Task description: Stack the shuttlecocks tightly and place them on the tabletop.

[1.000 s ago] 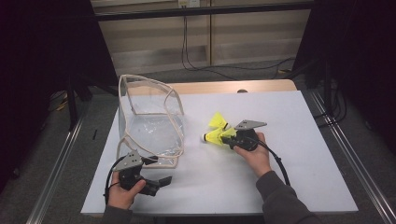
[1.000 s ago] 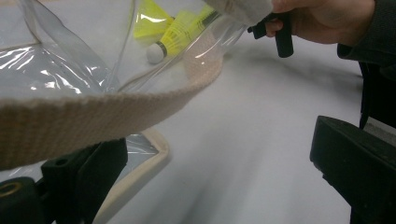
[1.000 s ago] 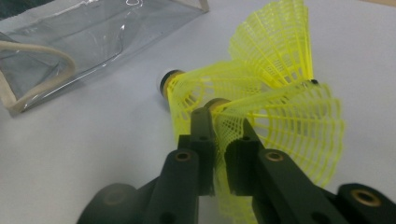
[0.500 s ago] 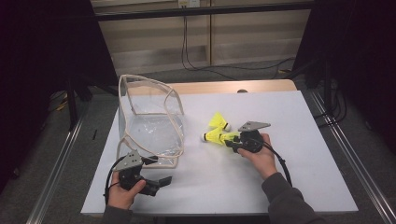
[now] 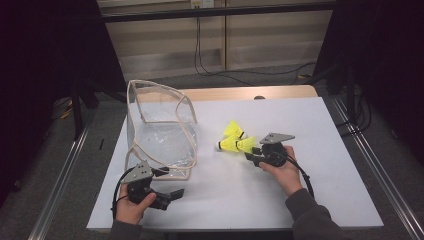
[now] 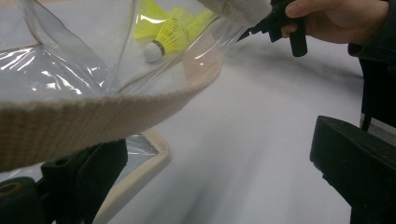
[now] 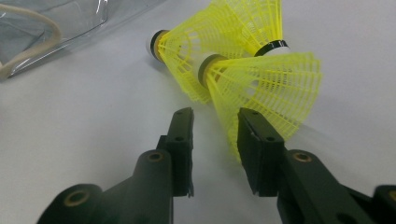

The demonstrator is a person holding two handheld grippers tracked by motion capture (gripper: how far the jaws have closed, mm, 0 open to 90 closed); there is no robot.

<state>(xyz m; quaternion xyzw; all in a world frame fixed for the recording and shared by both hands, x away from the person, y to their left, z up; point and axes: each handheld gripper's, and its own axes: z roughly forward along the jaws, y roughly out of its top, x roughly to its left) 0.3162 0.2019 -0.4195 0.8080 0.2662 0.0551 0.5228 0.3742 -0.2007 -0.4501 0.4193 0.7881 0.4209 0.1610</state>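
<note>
At the near edge of the white table (image 5: 310, 200), the left gripper (image 5: 170, 194) lies low in the person's hand with its jaws wide apart and nothing between them, just beside the cloth-trimmed rim of the clear plastic bag (image 5: 160, 135). A little farther, the right gripper (image 5: 251, 155) points at three yellow shuttlecocks (image 5: 234, 140); its jaws have just been opening and closing, and now stand a little apart, the nearest shuttlecock's skirt (image 7: 266, 88) just beyond their tips, not pinched. The shuttlecocks lie together on the table, right of the bag.
</note>
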